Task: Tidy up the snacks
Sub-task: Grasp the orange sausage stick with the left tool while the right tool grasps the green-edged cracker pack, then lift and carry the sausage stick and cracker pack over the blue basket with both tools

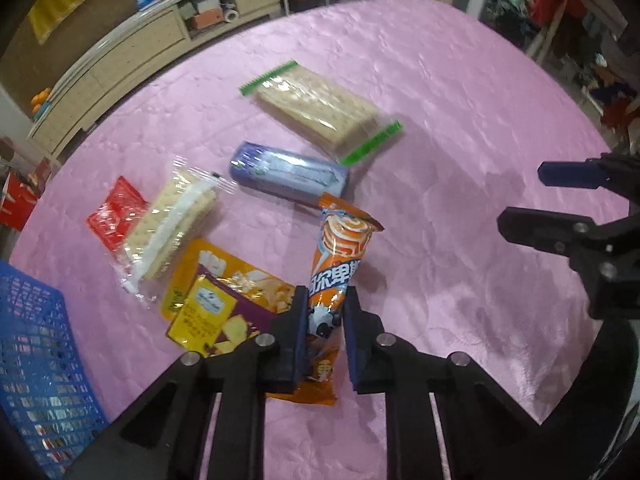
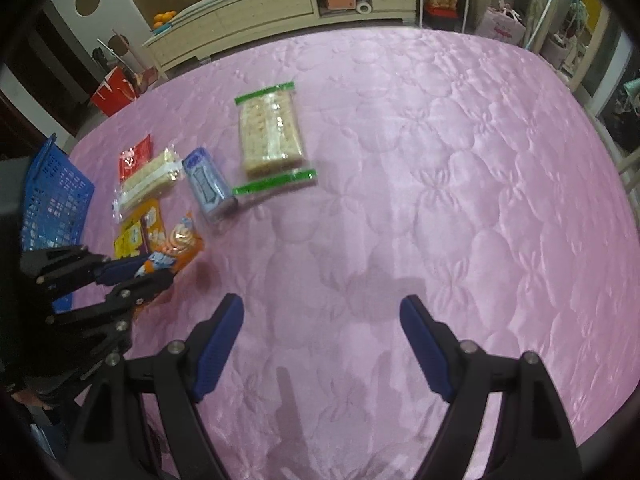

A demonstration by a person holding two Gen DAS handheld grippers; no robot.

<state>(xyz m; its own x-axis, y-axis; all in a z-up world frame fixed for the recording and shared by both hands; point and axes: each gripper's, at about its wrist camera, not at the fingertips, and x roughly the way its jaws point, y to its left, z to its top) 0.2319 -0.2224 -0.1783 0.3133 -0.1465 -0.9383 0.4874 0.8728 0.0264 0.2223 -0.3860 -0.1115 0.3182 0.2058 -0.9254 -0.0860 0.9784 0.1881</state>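
Gripping orange snack pack (image 1: 338, 280) near lower end: left gripper (image 1: 326, 312), jaws clamped on wrapper, pack lying on pink cloth (image 1: 460, 120) beside yellow pouches (image 1: 224, 300). Step judged: pick-up for blue basket (image 1: 36, 340) at far left. Next: lifting, carrying leftward over rim. Right gripper (image 2: 322, 320) idling, jaws spread, holding nothing. Right view alone showing basket's far rim; left view alone showing clamp contact.

The left wrist view looks down close over the snacks (image 1: 256, 216). The right wrist view sits farther back above the pink surface (image 2: 440, 184), facing the cabinet (image 2: 260, 12). Both share the snacks and blue basket (image 1: 36, 344).
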